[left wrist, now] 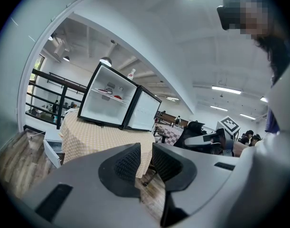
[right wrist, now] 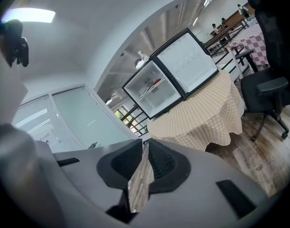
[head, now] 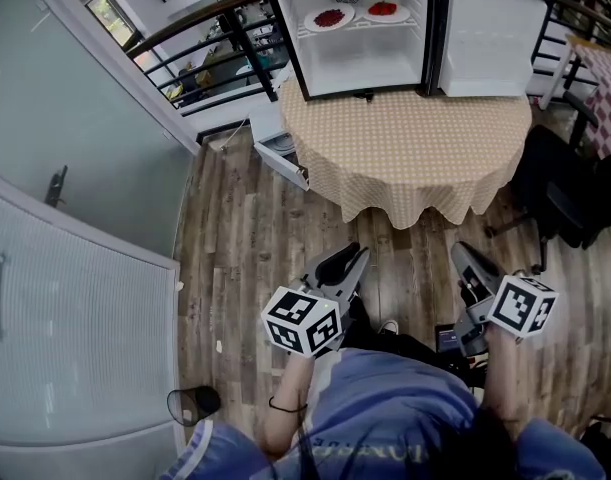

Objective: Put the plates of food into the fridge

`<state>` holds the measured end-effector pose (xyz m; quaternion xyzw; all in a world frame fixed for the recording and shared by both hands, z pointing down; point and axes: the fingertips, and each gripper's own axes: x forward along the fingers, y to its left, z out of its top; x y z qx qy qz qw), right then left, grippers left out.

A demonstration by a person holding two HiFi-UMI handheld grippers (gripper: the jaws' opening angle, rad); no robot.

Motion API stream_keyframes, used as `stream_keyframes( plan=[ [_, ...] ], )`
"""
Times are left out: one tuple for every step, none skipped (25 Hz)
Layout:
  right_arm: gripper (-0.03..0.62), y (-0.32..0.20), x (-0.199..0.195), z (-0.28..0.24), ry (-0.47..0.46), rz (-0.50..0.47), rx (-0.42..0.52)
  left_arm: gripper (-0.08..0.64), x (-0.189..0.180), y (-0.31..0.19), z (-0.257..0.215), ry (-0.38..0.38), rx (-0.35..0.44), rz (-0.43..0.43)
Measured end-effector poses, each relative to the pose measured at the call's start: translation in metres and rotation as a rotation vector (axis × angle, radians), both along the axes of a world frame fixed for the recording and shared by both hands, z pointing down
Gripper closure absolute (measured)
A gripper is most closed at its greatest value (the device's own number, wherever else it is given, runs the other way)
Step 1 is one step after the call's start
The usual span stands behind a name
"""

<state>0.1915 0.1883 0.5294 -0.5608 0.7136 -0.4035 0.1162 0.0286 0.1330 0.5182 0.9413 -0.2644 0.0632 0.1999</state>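
Note:
The small fridge [head: 365, 28] stands open on the round table [head: 405, 138] with the checked cloth, its door [head: 490, 38] swung to the right. Two white plates of red food [head: 329, 17] [head: 386, 10] rest side by side on its upper shelf. In the left gripper view the fridge [left wrist: 109, 101] is far off, and so is the fridge [right wrist: 156, 96] in the right gripper view. My left gripper [head: 357, 255] [left wrist: 145, 158] and right gripper [head: 461, 252] [right wrist: 145, 158] hang low by the person's body, well short of the table. Both are shut and hold nothing.
A black office chair [head: 565, 188] stands right of the table. A white drawer unit [head: 285, 153] lies on the wooden floor by the table's left side. Frosted glass panels [head: 75, 118] line the left, and a black railing [head: 215, 58] runs behind.

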Motion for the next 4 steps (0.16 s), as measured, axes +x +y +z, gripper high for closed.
stream_keyframes(
  plan=[
    [0.538, -0.001, 0.004, 0.000, 0.000, 0.000, -0.003, 0.479, 0.004, -0.001, 0.000, -0.003, -0.003, -0.001],
    [0.538, -0.003, 0.007, -0.001, 0.002, 0.001, -0.008, 0.479, 0.007, -0.003, 0.001, -0.006, -0.005, -0.003],
    [0.538, -0.005, 0.010, -0.002, 0.007, 0.005, -0.013, 0.479, 0.010, -0.005, 0.001, -0.009, -0.008, -0.004],
    [0.538, -0.007, 0.014, -0.003, 0.013, 0.010, -0.020, 0.479, 0.013, -0.007, 0.001, -0.013, -0.010, -0.005]
  ],
)
